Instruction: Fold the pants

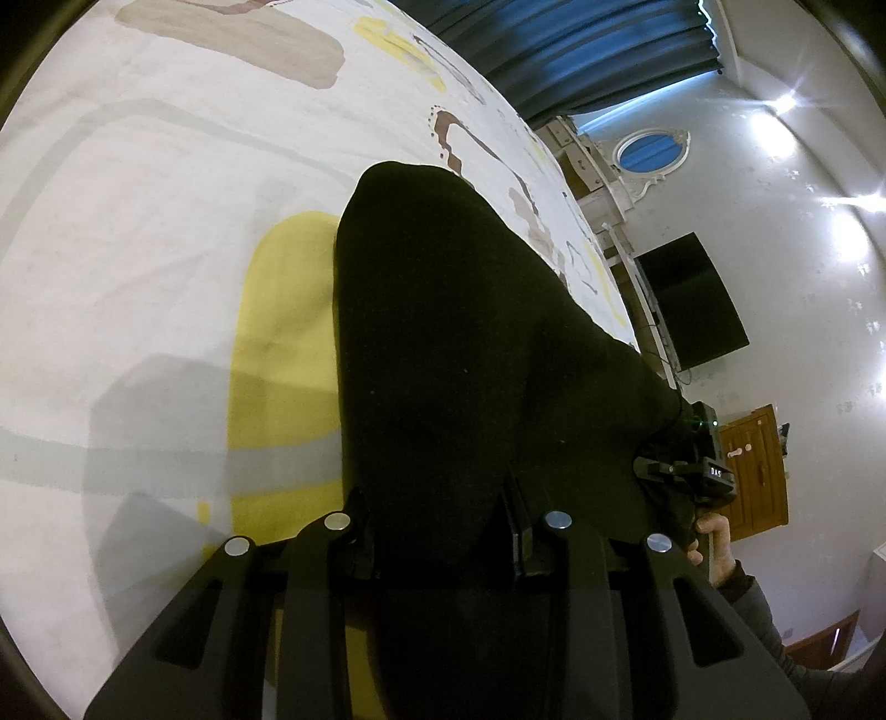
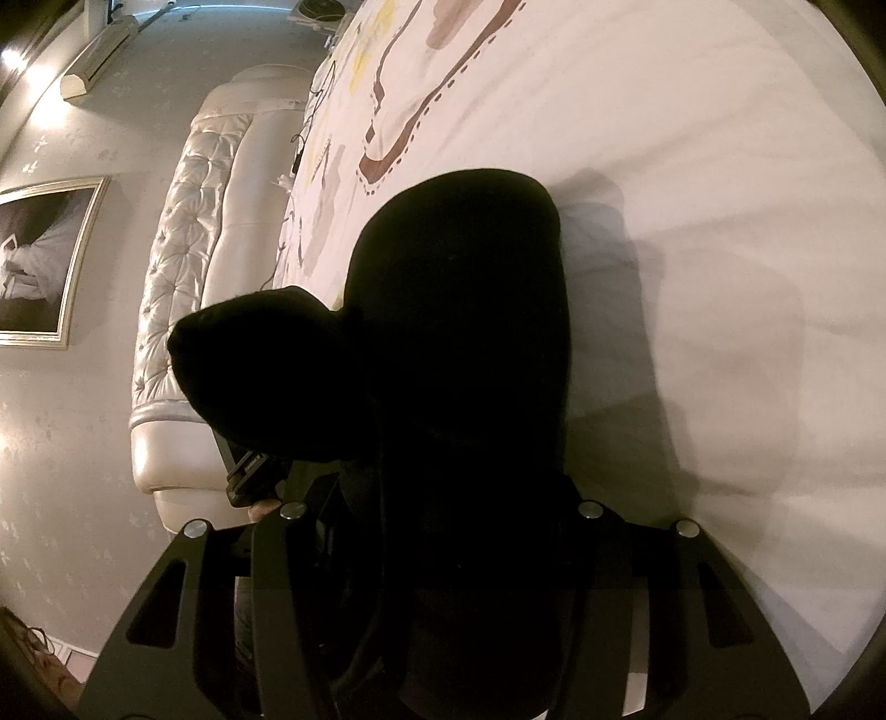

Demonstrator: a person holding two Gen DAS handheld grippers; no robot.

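We hold the soft black fabric pants [image 1: 470,354] above the patterned white bedsheet [image 1: 138,221], left tongs [image 1: 443,531] and right tongs [image 2: 459,498] both pinching cloth; limp, light, best gripped at edges.

White bedsheet [image 1: 166,232] patterned with yellow, beige and brown shapes is spread across the bed. Tufted cream headboard [image 2: 183,266] and framed picture [image 2: 44,260] are seen left; dark blue curtain [image 1: 565,50], black wall screen [image 1: 692,299], wooden door [image 1: 758,471] far right.
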